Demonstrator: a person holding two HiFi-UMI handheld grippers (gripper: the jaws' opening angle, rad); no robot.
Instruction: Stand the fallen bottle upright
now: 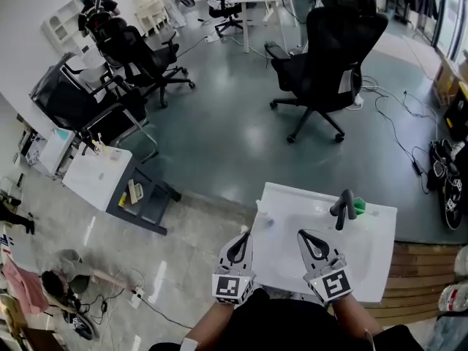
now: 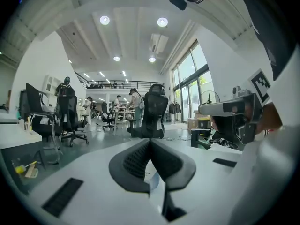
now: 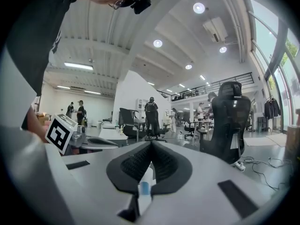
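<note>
Left gripper [image 1: 244, 235] and right gripper [image 1: 302, 233], both closed and empty, could knock the edge-perched bottle [image 1: 264, 213] off the table [image 1: 369, 269] if swung carelessly.

**Left jaws pressed together**

We see the left gripper [image 2: 150, 143] with its dark jaws meeting tip to tip. A pale sliver [image 2: 153, 181] shows in the slit beneath them; we cannot tell what. Far ahead stands a black office chair [image 2: 154, 110].

A white table [image 1: 373, 258] holds a few things. A small clear bottle [image 1: 263, 215] is near its far left corner; it is too small to tell if it stands or lies. A dark grey bent thing [image 1: 341, 209] stands by the far edge, and a green thing [image 1: 358, 208] is just beside it.
</note>
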